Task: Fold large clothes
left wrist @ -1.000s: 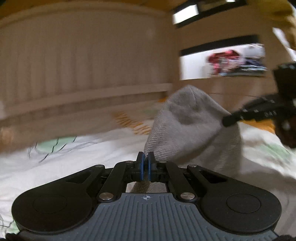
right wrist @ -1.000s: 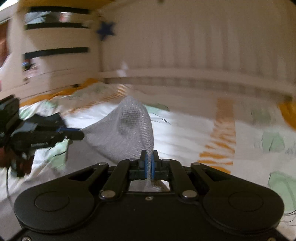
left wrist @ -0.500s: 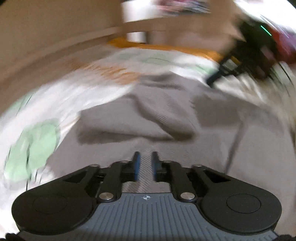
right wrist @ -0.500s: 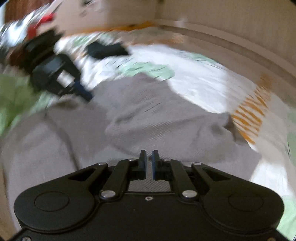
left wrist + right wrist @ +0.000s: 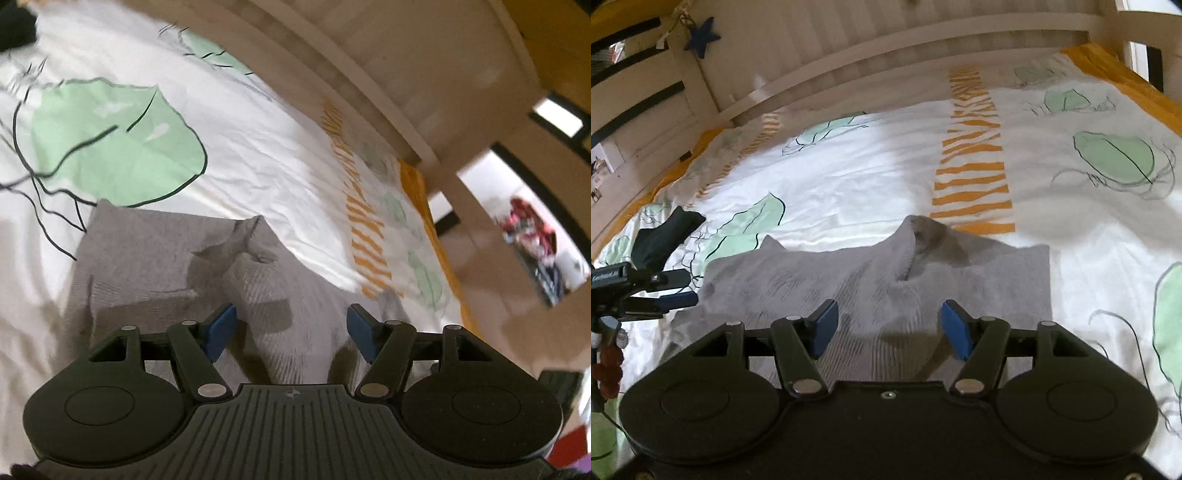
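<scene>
Grey knit garment: lying on the bed's leaf-print duvet, partly folded, far edge rucked into a raised peak beside the orange striped band.
Left claw: spread wide, blue pads apart, holding nothing, over the garment's near portion; also visible at the garment's left end in the right wrist view.
Right claw: spread wide, empty, just above the garment's near edge.
Step in hand, by judgement: fold just laid, next pinch pending.
Handling advice: flatten the peak toward the garment's centre first; pinch both near corners evenly, through every layer; lift together, carry toward the garment's far edge, align edges before letting go.
Risk: soft knit likely to slump, trapping wrinkles.
</scene>
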A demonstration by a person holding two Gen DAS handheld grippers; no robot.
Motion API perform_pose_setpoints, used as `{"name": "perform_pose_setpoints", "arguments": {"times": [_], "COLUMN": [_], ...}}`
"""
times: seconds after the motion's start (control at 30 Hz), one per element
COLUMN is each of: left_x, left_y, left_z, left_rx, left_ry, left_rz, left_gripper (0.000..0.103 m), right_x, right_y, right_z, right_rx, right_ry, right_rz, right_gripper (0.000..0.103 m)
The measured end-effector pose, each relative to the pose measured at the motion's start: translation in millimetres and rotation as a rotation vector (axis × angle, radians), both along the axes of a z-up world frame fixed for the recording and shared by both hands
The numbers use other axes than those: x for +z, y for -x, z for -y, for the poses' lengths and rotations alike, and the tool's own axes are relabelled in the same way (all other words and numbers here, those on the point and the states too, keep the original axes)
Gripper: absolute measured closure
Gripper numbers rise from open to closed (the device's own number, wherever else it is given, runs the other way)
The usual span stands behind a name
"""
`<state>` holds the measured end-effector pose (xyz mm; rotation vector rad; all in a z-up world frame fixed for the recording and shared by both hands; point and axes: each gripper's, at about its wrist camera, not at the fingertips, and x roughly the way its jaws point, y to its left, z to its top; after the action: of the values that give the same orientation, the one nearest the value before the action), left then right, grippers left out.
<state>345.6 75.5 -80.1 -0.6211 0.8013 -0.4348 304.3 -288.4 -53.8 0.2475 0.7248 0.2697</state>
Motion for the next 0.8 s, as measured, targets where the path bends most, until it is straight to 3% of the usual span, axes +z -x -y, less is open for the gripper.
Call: {"name": "perform_pose_setpoints", "arguments": {"times": [0.2, 0.27, 0.3, 0.33, 0.4, 0.43, 0.5, 0.53, 0.6, 0.63, 0.7, 0.77, 0.8], "left_x": [-13.9, -14.4, -13.5, -12.5, -10.6, -9.4, -4.2, -0.1, 6.7, 9.2, 9.0, 3.0, -0.5], "left_y": [-14.9, -15.1, -15.1, -13.9, -11.9, -10.9, -8.4, -6.8, -4.6, -3.5, -2.3, -4.0, -5.4], "left_z": [0.2, 0.8, 1.9, 2.8, 0.7, -1.1, -3.3, -3.6, -2.7, -2.3, -1.5, -2.5, -3.8], "left_rx": [-0.028, -0.059, -0.061, -0.053, -0.041, -0.031, -0.018, -0.020, -0.028, -0.033, -0.028, -0.010, 0.002], "left_ry": [0.076, 0.073, 0.042, 0.007, -0.008, 0.003, 0.014, 0.014, 0.006, -0.001, -0.025, -0.054, -0.068], "left_rz": [0.007, 0.007, 0.018, 0.030, 0.055, 0.061, 0.086, 0.108, 0.145, 0.158, 0.159, 0.123, 0.099], "left_gripper": [0.041, 0.057, 0.080, 0.092, 0.092, 0.093, 0.094, 0.094, 0.094, 0.094, 0.094, 0.094, 0.094], "right_x": [-12.1, -16.3, -18.2, -19.2, -20.9, -21.6, -19.4, -12.7, 4.2, 12.1, 15.7, 2.5, -9.3], "right_y": [0.3, -1.9, -3.6, -4.0, -5.3, -6.1, -7.2, -6.1, -1.6, 1.8, 5.4, -0.9, -4.0], "right_z": [-3.8, -5.4, -6.1, -7.6, -13.8, -18.6, -24.2, -23.7, -9.7, 4.8, 28.5, 45.4, 53.4], "right_rx": [-0.001, -0.004, -0.007, -0.007, -0.001, 0.015, 0.052, 0.078, 0.150, 0.181, 0.152, 0.065, -0.019], "right_ry": [0.064, 0.100, 0.113, 0.129, 0.188, 0.220, 0.223, 0.169, -0.070, -0.251, -0.431, -0.407, -0.337], "right_rz": [-0.011, -0.010, -0.008, -0.005, 0.009, 0.014, 0.016, 0.033, 0.106, 0.159, 0.199, 0.113, 0.041], "right_gripper": [0.036, 0.036, 0.036, 0.036, 0.036, 0.039, 0.066, 0.086, 0.086, 0.086, 0.086, 0.085, 0.084]}}
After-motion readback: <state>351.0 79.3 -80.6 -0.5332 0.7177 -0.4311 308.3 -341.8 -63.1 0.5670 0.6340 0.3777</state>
